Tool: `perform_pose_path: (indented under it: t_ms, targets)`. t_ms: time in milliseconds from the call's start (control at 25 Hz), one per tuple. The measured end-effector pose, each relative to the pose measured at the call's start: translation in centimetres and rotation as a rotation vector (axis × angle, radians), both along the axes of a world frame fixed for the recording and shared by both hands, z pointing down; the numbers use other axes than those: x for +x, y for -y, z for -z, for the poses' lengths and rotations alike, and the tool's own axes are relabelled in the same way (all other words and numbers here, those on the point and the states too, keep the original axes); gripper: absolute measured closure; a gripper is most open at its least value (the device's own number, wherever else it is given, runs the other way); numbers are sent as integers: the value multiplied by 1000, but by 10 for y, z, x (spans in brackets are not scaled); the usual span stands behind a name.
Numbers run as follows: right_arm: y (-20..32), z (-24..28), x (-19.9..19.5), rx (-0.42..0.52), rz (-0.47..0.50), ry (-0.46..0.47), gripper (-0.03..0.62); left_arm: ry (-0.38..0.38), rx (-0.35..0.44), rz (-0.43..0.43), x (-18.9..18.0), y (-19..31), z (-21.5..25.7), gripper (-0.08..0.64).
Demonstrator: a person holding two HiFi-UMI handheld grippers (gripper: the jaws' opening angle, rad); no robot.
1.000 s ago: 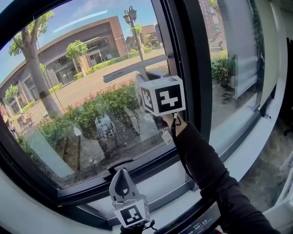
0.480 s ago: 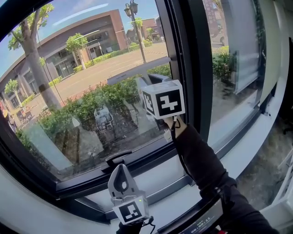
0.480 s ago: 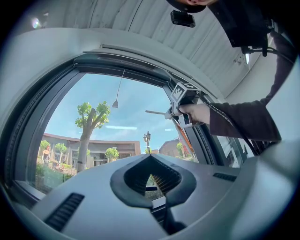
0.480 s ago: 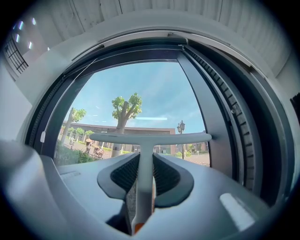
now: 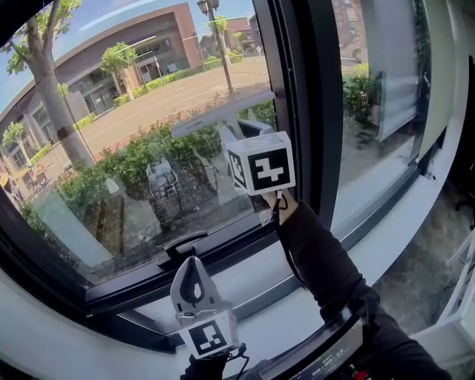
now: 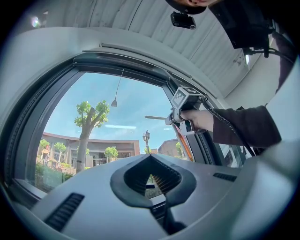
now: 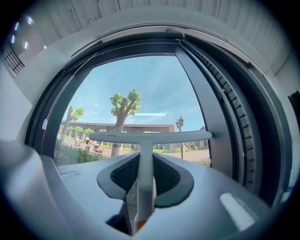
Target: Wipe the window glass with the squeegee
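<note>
Here the right gripper is raised to the window glass, its jaws clamped on the pale handle of the squeegee. In the right gripper view the handle runs up between the two dark pads, and the long blade sits crosswise at the top like a T. An orange tip of the handle shows low down between the jaws. From the head view the blade lies level on the right part of the large pane, just beside the dark upright frame post. It slopes slightly up to the right, and none of the views settles whether its edge actually touches the glass. The marker cube faces the camera, and a dark sleeve reaches back from it over the white sill. The left gripper is held low above the near edge of the sill, below the black window handle, well apart from the squeegee and pointing up at the pane. Its jaws are closed on each other with nothing between them, leaving only the small diamond gap of the pads. That gripper's view also catches the hand that holds the right gripper. Beyond the glass stand a tree, a brown building, a street lamp and green shrubs.
</note>
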State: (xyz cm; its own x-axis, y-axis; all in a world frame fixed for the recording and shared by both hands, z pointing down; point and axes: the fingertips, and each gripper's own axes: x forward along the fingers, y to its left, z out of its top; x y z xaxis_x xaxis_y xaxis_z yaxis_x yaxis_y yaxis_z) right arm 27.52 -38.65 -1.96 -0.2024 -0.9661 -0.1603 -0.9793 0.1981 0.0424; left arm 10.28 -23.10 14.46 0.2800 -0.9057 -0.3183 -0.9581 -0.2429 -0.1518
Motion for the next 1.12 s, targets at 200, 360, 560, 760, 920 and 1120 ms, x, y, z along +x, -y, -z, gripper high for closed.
perform_pose_path:
  t_ms: [200, 360, 560, 760, 920, 1120]
  targets:
    - [1, -19, -2, -28, -10, 5, 511, 2, -9, -1, -1, -1, -3, 565]
    - [1, -33, -1, -52, -15, 6, 511, 2, -12, -4, 0, -3, -5, 565]
    - [1, -51, 1, -80, -17, 2, 511, 1, -15, -15, 4, -5, -7, 565]
    - [0, -64, 0, -100, -16, 0, 511, 1, -23, -21, 5, -8, -10, 565]
    - [4, -72, -1, -113, -17, 1, 511, 3, -23, -20, 3, -8, -10, 565]
    - [3, -86, 0, -135, -23, -8, 511, 9, -28, -15, 2, -10, -10, 565]
